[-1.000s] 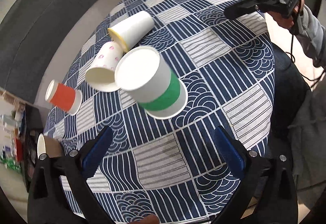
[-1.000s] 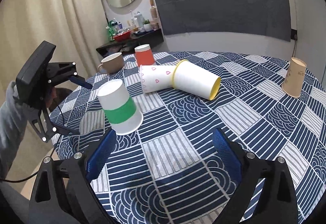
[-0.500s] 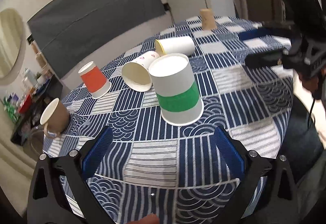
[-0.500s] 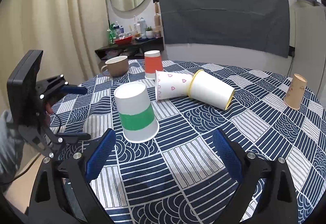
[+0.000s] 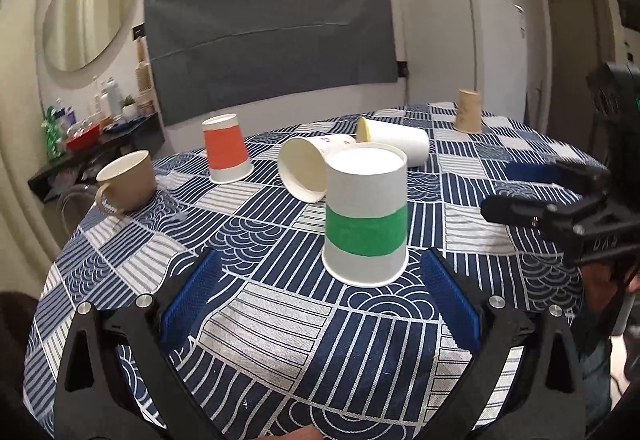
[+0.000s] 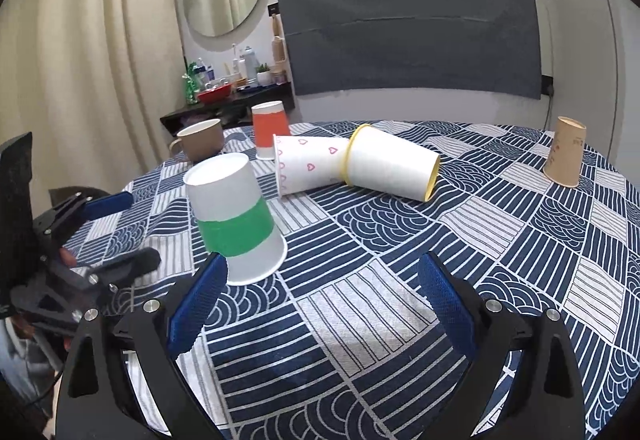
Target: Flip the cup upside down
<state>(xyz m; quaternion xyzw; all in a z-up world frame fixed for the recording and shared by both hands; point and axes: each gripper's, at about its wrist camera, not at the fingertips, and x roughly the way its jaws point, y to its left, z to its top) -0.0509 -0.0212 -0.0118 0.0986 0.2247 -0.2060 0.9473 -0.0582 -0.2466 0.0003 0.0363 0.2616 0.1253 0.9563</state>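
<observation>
1. Left wrist view: the green-banded cup (image 5: 366, 216) is seen standing upside down on the table (image 5: 280, 340), white with one broad green band, its closed base uppermost. It is placed at 12 o'clock, just beyond the tips of the left gripper (image 5: 320, 300), whose jaws are spread wide with nothing held.
2. The mouth of the hearts cup (image 5: 308, 168), lying on its side behind, is partly covered by the green-banded cup. The right gripper (image 5: 532, 192) is cut off at 3 o'clock; its jaws are parted and empty.
3. Printing on the tan cup (image 5: 469, 110) is too small to be read.
4. Right wrist view: the green-banded cup (image 6: 236, 218) is found at 10 o'clock, inverted, touching neither gripper. The right gripper (image 6: 320, 296) is held wide open, empty.
5. The left gripper (image 6: 120, 232) is cropped at 9 o'clock.
</observation>
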